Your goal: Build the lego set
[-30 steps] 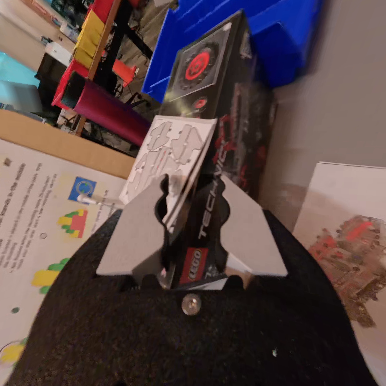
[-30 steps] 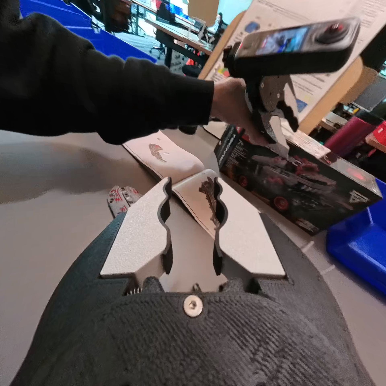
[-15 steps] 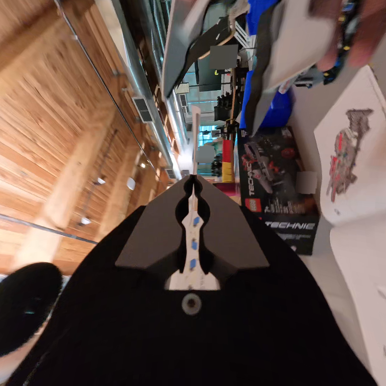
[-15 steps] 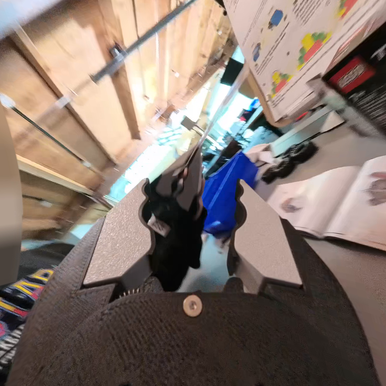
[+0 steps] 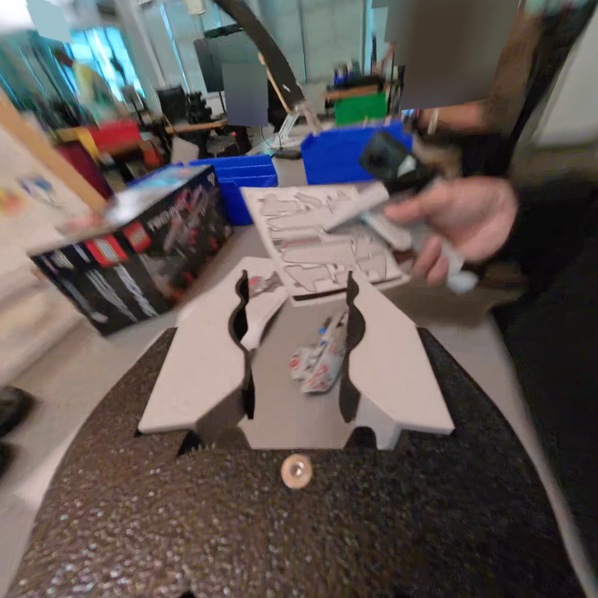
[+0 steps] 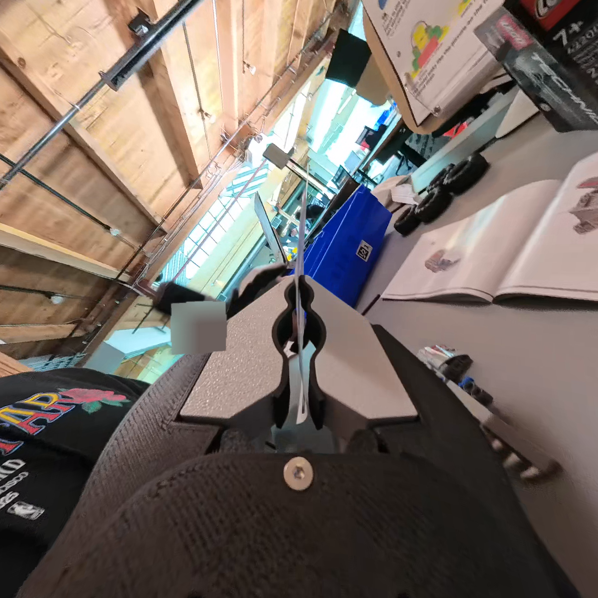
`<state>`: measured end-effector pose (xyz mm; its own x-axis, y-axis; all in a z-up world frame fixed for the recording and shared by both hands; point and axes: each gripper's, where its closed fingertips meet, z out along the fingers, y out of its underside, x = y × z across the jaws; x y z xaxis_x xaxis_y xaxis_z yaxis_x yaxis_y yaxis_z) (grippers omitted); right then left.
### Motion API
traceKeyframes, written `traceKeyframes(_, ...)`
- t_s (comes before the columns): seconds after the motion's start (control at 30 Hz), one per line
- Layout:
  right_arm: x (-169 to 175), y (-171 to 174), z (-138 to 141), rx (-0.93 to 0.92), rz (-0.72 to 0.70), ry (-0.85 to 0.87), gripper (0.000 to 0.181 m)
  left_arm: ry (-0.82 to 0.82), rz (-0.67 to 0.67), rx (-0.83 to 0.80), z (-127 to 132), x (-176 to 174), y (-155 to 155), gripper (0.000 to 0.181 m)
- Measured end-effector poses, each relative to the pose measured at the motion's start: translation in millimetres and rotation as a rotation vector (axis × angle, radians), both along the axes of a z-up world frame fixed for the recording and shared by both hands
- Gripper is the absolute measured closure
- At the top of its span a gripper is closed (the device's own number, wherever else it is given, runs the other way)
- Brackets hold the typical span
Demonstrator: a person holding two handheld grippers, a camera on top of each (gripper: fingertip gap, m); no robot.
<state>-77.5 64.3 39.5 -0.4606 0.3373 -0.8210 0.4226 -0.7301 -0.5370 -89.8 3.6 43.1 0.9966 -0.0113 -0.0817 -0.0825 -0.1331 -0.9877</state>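
Right gripper (image 6: 299, 288) is pinching the sticker sheet (image 5: 323, 239); left gripper (image 5: 296, 284) is gaping empty; building is barely starting, loose parts (image 5: 315, 365) awaiting.

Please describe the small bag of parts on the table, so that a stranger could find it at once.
On the grey table, beside the black set box, lies an open instruction booklet. Just in front of it is the small crumpled clear bag, the only loose, wrinkled item there, with white and red pieces inside.

Workshop, timber ceiling (image 6: 97, 129), blue bins (image 5: 349, 155)
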Motion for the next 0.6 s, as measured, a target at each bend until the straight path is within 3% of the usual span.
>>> traceKeyframes(0.07, 4.4, 1.1, -2.1, -0.043, 0.031, -0.018, 0.181, -0.295, -0.011, 0.050, 5.9, -11.4, 2.4, 0.125)
traceKeyframes(0.17, 7.1, -0.6, -0.7, -0.135, 0.079, -0.033, 0.181, -0.553, -0.095, 0.044, 0.9, -10.9, 13.1, 0.134)
traceKeyframes(0.2, 7.8, -1.4, 0.2, -0.158, 0.092, -0.035, 0.181, -0.611, -0.140, 0.021, -2.5, -5.9, 17.3, 0.133)
traceKeyframes(0.3, 10.7, -7.9, -1.5, -0.116, 0.117, -0.031, 0.178, -0.729, -0.266, 0.038, 0.0, 9.4, 24.2, 0.173)
traceKeyframes(0.37, 15.2, -10.8, 1.3, -0.051, 0.130, 0.006, 0.168, -0.741, -0.307, 0.014, -4.4, 14.6, 23.1, 0.181)
traceKeyframes(0.4, 16.7, -9.7, 2.3, 0.002, 0.127, 0.020, 0.162, -0.742, -0.329, -0.027, -8.8, 18.2, 20.2, 0.181)
traceKeyframes(0.43, 17.9, -8.0, -0.2, 0.095, 0.120, 0.023, 0.145, -0.735, -0.343, -0.070, -13.6, 21.0, 16.1, 0.181)
traceKeyframes(0.53, 21.9, 2.4, -17.9, 0.514, 0.079, 0.019, 0.106, -0.707, -0.414, -0.176, -21.5, 31.3, -0.7, 0.181)
traceKeyframes(0.6, 29.0, -3.4, -20.1, 0.702, 0.123, 0.083, 0.112, -0.712, -0.459, -0.242, -25.3, 38.5, -8.7, 0.181)
